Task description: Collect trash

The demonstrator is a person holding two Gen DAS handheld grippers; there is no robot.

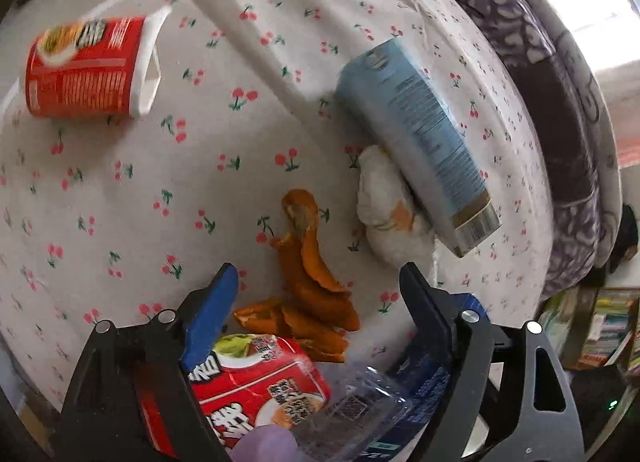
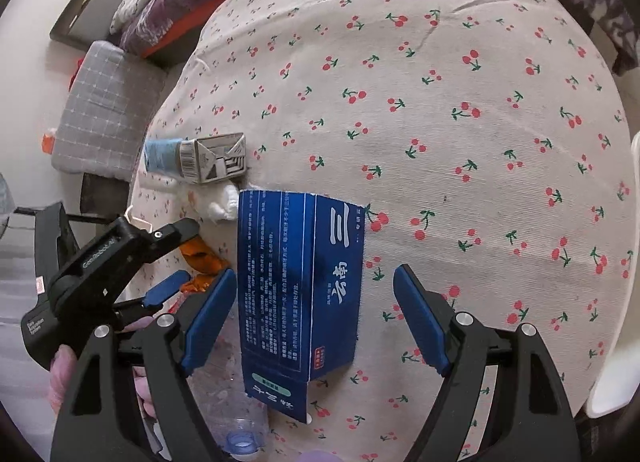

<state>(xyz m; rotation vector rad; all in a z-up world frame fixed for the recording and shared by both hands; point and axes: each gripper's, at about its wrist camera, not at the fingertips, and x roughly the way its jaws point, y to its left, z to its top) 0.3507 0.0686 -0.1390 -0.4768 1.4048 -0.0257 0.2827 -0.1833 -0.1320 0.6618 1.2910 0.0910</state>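
My left gripper [image 1: 318,282] is open over orange peel [image 1: 316,286] on the cherry-print cloth [image 1: 160,181]. Below it lie a red snack packet [image 1: 256,386] and a crushed clear bottle [image 1: 356,410]. A light blue carton [image 1: 416,141] rests on a crumpled white tissue [image 1: 388,213]. A red noodle cup [image 1: 88,67] lies on its side at far left. My right gripper [image 2: 314,282] is open around a flat dark blue box [image 2: 296,286], not touching it. The clear bottle [image 2: 232,402], the carton [image 2: 200,157], the tissue [image 2: 220,201] and the left gripper [image 2: 168,262] show at the left.
A patterned purple blanket [image 1: 560,101] lies beyond the cloth's right edge. Shelves with books [image 1: 600,326] stand at lower right. In the right wrist view a grey checked cushion [image 2: 100,109] sits at far left and a white rim [image 2: 624,342] at the right edge.
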